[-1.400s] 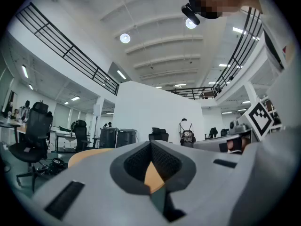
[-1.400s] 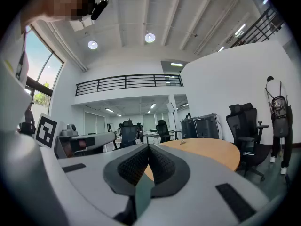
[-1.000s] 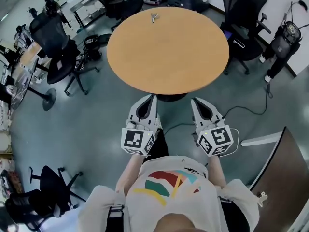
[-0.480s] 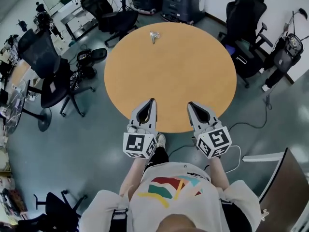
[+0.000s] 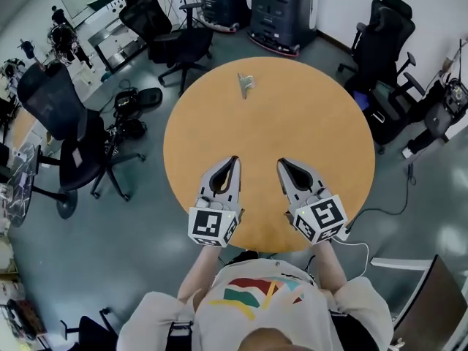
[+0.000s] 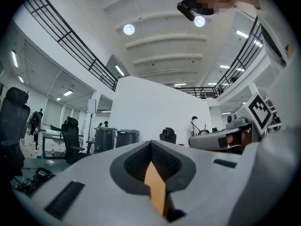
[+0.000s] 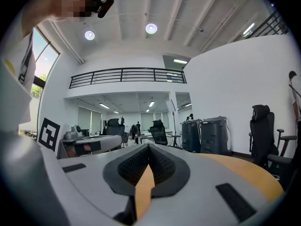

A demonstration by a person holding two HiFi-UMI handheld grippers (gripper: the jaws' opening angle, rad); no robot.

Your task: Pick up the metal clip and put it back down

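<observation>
A small metal clip (image 5: 246, 84) lies on the far side of the round wooden table (image 5: 322, 130). My left gripper (image 5: 234, 159) and right gripper (image 5: 279, 163) hover side by side over the table's near part, well short of the clip. Both point toward it with jaws closed tip to tip and nothing between them. In the left gripper view the left gripper (image 6: 151, 144) shows its jaws meeting at a point. The right gripper (image 7: 148, 147) looks the same in the right gripper view, with the table's edge (image 7: 249, 166) at its right. The clip is not seen in either gripper view.
Black office chairs stand around the table: one at the left (image 5: 69, 134), one at the back (image 5: 179, 39), one at the right (image 5: 387, 39). Dark cabinets (image 5: 278, 6) stand behind the table. A cable (image 5: 384, 210) runs over the floor at the right.
Both grippers have come forward from in front of the table's near edge to over its near part. The table and clip sit closer in the head view. The jaws stayed shut.
</observation>
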